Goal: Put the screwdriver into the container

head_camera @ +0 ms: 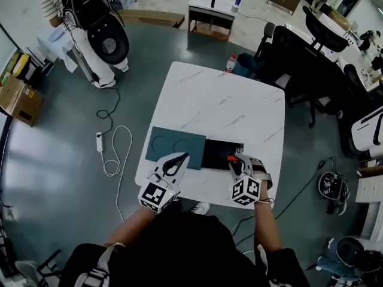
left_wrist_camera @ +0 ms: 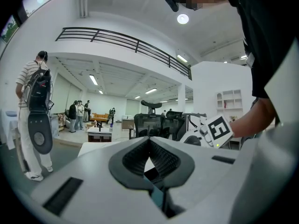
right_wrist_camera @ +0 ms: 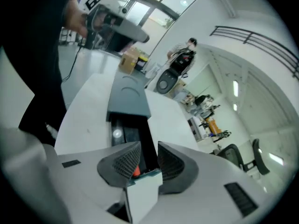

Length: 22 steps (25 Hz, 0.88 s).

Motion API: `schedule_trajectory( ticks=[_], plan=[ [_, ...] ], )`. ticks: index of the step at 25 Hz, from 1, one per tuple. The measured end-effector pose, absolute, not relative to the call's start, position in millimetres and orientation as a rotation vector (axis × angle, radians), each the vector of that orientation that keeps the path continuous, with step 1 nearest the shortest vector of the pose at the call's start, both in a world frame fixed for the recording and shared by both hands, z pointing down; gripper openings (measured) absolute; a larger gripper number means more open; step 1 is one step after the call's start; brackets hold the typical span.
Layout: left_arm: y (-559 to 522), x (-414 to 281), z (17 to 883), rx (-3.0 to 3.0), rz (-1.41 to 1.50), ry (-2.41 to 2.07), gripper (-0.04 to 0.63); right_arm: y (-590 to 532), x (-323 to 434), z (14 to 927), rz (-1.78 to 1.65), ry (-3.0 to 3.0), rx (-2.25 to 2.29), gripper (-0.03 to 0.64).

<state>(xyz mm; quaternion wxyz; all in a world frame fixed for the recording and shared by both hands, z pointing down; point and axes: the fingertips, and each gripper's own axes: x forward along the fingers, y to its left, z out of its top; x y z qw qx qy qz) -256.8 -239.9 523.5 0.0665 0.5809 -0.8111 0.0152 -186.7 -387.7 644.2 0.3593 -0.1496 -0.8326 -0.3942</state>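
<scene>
Screwdriver (head_camera: pixel 230 158): in container (head_camera: pixel 212 154), desk's (head_camera: pixel 227 106) 6 o'clock edge; right claw (head_camera: pixel 238 160) released over it, left claw (head_camera: pixel 176 159) clenched, empty. Deposit seemingly done; withdrawal remains.

One surface (head_camera: pixel 222 103), one lid (head_camera: pixel 176 147) and one container (head_camera: pixel 216 154) at its near edge, one screwdriver (head_camera: pixel 231 158) in the container, two tools, left tool (head_camera: pixel 177 159), right tool (head_camera: pixel 237 161), one person (head_camera: pixel 96 61) standing
</scene>
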Motion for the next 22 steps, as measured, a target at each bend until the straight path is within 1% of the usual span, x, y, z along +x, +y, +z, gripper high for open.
schedule_trajectory(
  ticks=[2,3,4,8,10,15,22],
  plan=[
    [-246,-254,519,1.770,0.035,-2.441,0.005,-379,-187,607,-0.943,-2.339,-0.258,0.109],
    [-250,-253,516,1.783,0.029,-2.438,0.005,-376,-187,588,-0.871,-2.445,-0.190,0.097],
    [-254,-250,512,1.799,0.023,-2.437,0.005,-373,-185,570,-0.772,-2.552,-0.124,0.071],
    [-262,-242,495,1.849,0.015,-2.432,0.006,-363,-175,511,-0.248,-2.898,0.011,0.043],
    [-263,-240,488,1.861,0.002,-2.431,0.005,-358,-168,485,-0.131,-3.007,0.054,0.026],
    [-269,-230,480,1.929,-0.001,-2.412,0.005,-358,-152,451,-0.148,-3.124,0.159,0.023],
    [-266,-227,478,1.928,0.008,-2.396,0.006,-360,-153,461,-0.185,-3.066,0.131,0.023]
  ],
)
